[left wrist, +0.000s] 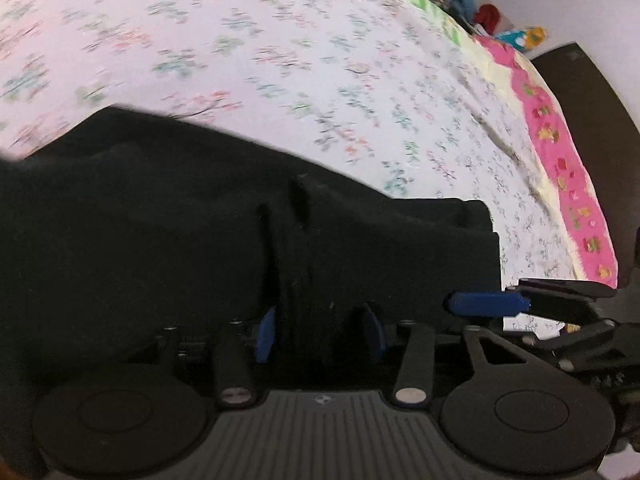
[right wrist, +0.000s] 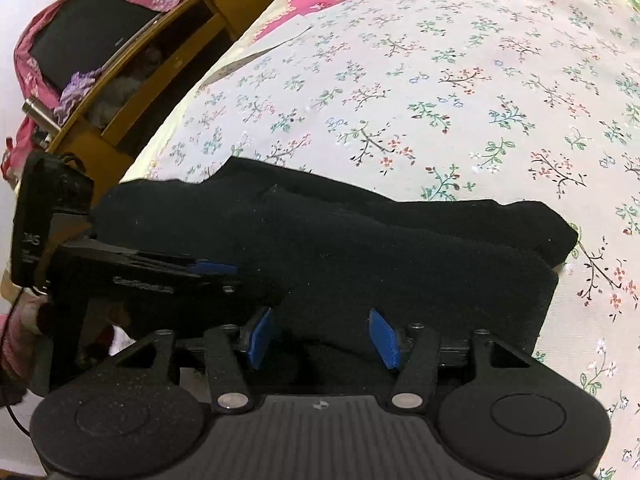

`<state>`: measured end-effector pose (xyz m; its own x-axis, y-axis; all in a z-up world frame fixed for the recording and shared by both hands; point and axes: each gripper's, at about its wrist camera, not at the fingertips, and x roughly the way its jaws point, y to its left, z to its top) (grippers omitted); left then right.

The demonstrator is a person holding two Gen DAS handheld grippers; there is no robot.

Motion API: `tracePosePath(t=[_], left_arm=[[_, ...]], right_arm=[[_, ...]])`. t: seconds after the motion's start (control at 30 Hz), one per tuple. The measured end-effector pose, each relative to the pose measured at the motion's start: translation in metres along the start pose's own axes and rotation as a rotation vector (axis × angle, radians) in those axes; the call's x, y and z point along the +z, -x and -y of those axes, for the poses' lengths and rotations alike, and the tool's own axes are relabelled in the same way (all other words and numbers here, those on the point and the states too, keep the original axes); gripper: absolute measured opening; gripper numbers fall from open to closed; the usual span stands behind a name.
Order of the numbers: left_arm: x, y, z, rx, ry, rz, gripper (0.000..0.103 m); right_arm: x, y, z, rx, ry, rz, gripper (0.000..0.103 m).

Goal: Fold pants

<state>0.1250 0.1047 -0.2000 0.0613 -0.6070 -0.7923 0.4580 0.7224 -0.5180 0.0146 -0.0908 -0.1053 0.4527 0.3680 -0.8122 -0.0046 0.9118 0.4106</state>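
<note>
1. So, the pants (right wrist: 400,256) lie as a black, several-layer bundle on the bed's floral sheet (right wrist: 440,92). It's at the near side, long way running left-right, w/ bare sheet beyond it.
2. Left gripper (left wrist: 320,333): jaws about half apart and tipped down onto the cloth. A raised ridge of fabric stands between the blue pads (left wrist: 265,334), but they don't seem to pinch it. It's black on black, so that's a judgement.
3. Right gripper (right wrist: 322,338): jaws about half apart too. Inner pad faces show clear, cloth sits low between them, nothing clamped. The two tools sit just beside each other over the bundle.
4. Step in hand, as I read it: set the fold down and tidy it, or re-grip for the next fold. Can't tell which.
5. To do it well, take a bite thru all layers at the near edge, not just the top ply. Otherwise the lower layers stay behind and the stack shears.
6. Space the grips toward the two ends of the edge. Bunched together, the free ends will sag and twist.
7. Lift low, carry both sides level and at the same pace, and land edge on edge. The right end (right wrist: 560,240) already shows stepped layers, so square that up.
8. Flatten the ridge under the left jaws before pressing down, or the crease gets locked in.
9. Watch the sheet: closing too deep may grab bedding along w/ the pants.
</note>
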Motion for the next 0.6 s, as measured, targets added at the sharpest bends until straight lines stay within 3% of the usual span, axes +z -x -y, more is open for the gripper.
tracePosePath(t=[0.13,0.23,0.33,0.47,0.6], left_arm=[[0.004,-0.02,0.009,0.012,-0.038,-0.02,0.056],[0.002,-0.008,0.011,0.021,-0.068,-0.012,0.028],[0.001,0.012,0.008,-0.018,-0.048,-0.003,0.027],[0.001,0.035,0.022,-0.078,-0.064,0.022,0.024],[0.001,0.053,0.02,-0.08,-0.061,0.046,0.024]], right_arm=[[-0.001,0.001,0.004,-0.021,0.008,-0.005,0.042],[0.0,0.002,0.008,-0.035,0.01,-0.009,0.042],[0.004,-0.003,0.004,-0.042,0.017,-0.016,0.039],[0.01,-0.015,-0.012,-0.022,0.057,-0.042,0.023],[0.015,-0.022,-0.027,-0.013,0.074,-0.048,0.017]])
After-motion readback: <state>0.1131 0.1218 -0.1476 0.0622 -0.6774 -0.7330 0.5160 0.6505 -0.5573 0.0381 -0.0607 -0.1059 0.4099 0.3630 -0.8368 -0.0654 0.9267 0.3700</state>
